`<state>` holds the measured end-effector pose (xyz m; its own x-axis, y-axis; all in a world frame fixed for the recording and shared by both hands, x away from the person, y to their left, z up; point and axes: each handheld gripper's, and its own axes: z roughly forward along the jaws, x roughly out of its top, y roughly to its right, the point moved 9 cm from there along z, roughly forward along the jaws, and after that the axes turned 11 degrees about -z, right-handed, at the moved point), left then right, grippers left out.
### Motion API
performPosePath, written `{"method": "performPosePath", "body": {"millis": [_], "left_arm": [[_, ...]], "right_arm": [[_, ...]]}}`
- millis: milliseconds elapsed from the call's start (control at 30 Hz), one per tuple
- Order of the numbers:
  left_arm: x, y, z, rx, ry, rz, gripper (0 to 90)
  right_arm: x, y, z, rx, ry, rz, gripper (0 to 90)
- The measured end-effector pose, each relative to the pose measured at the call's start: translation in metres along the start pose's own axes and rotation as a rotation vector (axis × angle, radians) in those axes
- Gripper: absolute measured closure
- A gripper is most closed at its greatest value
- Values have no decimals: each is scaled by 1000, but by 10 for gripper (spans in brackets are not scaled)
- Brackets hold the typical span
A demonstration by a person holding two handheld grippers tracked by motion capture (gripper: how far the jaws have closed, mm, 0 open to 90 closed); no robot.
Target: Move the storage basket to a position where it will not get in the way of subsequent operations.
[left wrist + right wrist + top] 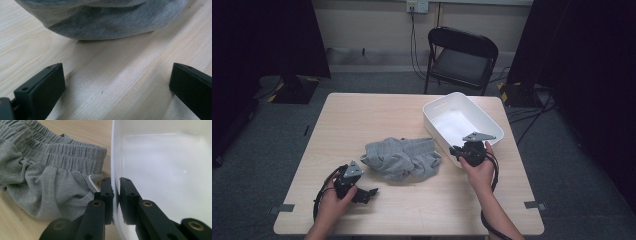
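- A pale wood table [362, 115] stands on grey carpet; a black folding chair [461, 59] sits beyond its far edge, against a light wall with a socket and hanging cables. Dark curtains close the room in at both sides.
- A white bin [439, 107] stands at the table's far right part. A crumpled grey garment [402, 157] lies at mid-table, just left of the bin.
- The right gripper [115, 190] is clamped on the bin's near-left wall: one jaw outside, one inside, pads pressing the thin white rim between them.
- In the high view the right gripper [458, 150] sits at the bin's near corner, with the garment's right edge close beside it.
- The left gripper [371, 191] rests low on the table near the front left, pointing toward the garment. Its jaws stand wide apart with bare wood between them; the garment lies just ahead, not touched.
- The right gripper view shows the garment's gathered elastic waistband and a pale drawcord next to the outer jaw, details too small in the high view.
- The left gripper view shows the garment's [100, 22] near fold resting flat on the wood.
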<state>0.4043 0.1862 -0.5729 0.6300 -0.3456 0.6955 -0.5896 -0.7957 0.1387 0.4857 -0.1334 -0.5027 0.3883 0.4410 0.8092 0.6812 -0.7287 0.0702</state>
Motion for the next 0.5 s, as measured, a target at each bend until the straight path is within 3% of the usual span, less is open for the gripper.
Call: {"method": "performPosePath", "body": {"millis": [200, 300, 500], "left_arm": [[0, 0, 0, 0, 0, 0, 0], [0, 0, 0, 1, 1, -1, 0], [0, 0, 0, 1, 0, -2, 0]], "right_arm": [[1, 2, 0, -24, -21, -8, 841], [0, 6, 0, -32, -14, 32, 836], [-4, 16, -3, -57, -12, 56, 838]]}}
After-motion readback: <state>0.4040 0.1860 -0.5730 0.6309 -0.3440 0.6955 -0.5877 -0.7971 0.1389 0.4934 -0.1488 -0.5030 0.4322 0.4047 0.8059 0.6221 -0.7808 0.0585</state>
